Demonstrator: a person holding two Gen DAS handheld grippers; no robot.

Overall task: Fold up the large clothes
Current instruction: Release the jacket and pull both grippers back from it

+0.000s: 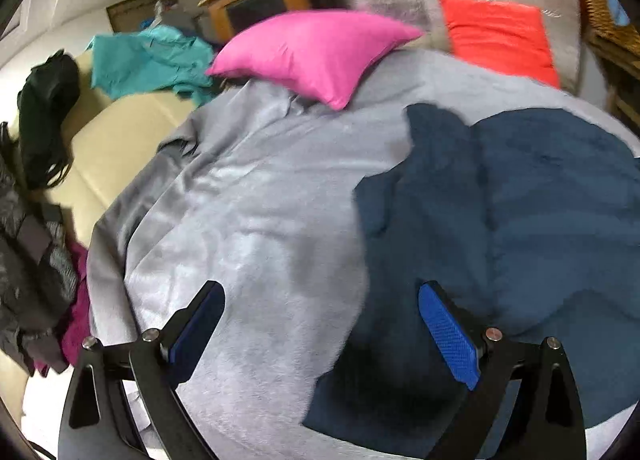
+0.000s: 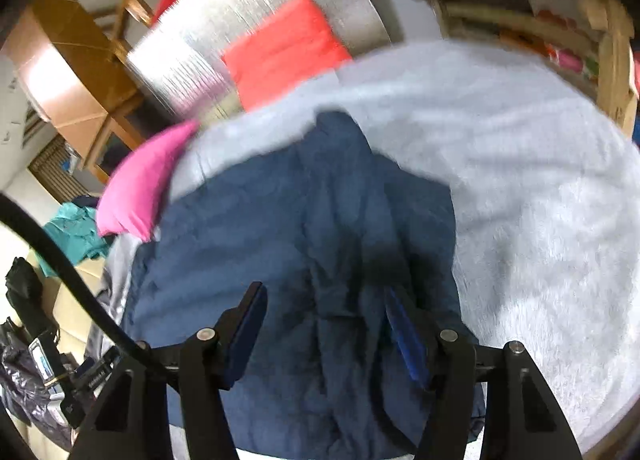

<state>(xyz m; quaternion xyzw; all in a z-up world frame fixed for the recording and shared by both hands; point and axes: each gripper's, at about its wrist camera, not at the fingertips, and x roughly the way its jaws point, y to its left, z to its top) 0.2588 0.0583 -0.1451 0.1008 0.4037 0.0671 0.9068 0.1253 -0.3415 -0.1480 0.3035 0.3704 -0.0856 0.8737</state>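
A dark navy garment [image 1: 520, 199] lies crumpled on a light grey fleece blanket [image 1: 248, 199] that covers the bed. My left gripper [image 1: 320, 292] hovers open over the garment's left edge. One blue pad [image 1: 448, 336] is above navy cloth and the other finger is above bare blanket. In the right wrist view the same navy garment [image 2: 300, 219] fills the middle, with the grey blanket [image 2: 520, 179] to its right. My right gripper [image 2: 324, 292] stands open just above the garment's folds, with nothing pinched between its pads.
A pink pillow [image 1: 316, 51] and an orange-red cushion [image 1: 500, 35] lie at the bed's far end. Teal cloth [image 1: 148, 59], a black bag [image 1: 44, 107] and a dark clothes pile [image 1: 32, 280] sit at the left. Wooden shelves [image 2: 600, 39] stand on the right. A black cable [image 2: 60, 260] curves at the left.
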